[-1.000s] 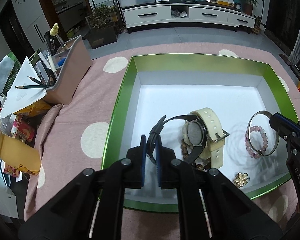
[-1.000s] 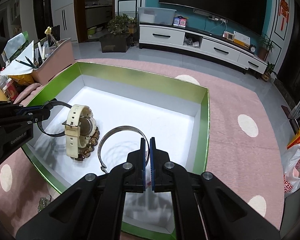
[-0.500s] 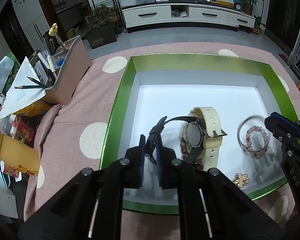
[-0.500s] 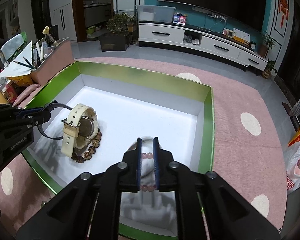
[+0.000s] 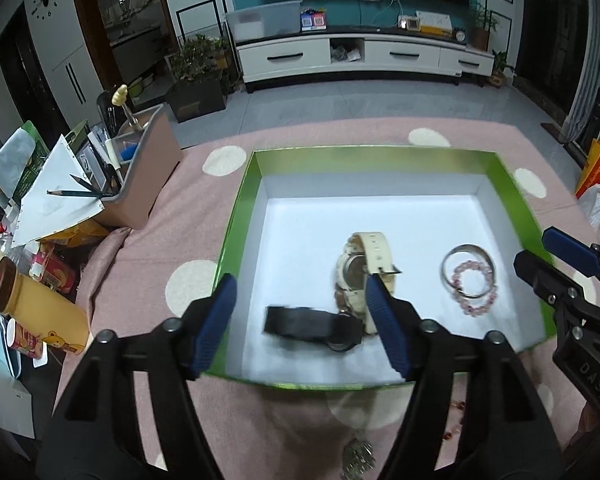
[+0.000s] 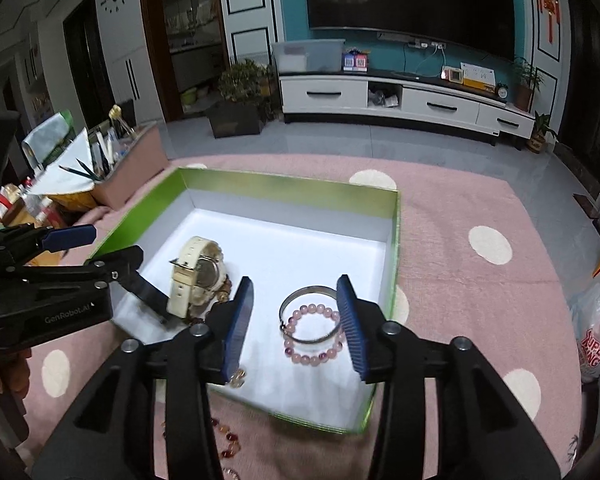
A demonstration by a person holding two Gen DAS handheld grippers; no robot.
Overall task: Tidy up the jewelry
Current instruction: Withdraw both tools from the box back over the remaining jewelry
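A green box (image 5: 236, 236) with a white floor holds the jewelry. A black watch (image 5: 312, 322) lies flat on that floor beside a cream watch (image 5: 364, 268). My left gripper (image 5: 302, 320) hovers above the black watch with its jaws opening, and the pads are clear of it. A silver bangle (image 6: 308, 314) rests over a pink bead bracelet (image 6: 314, 334) near the box's right wall. Above them is my right gripper (image 6: 296, 320), jaws opening, touching neither. A gold flower brooch (image 6: 238, 378) lies in the box's near corner.
The box sits on a pink dotted cloth (image 6: 460, 280). A pink pen organizer (image 5: 140, 176) and a yellow bottle (image 5: 40, 308) stand to the left. Loose beads (image 6: 226, 440) lie on the cloth in front of the box. A plastic bag (image 6: 596, 328) is at the right.
Both grippers opened and lifted back. The black watch dropped from the left jaws and lies flat. The bangle left the right jaws and settled over the pink bracelet.
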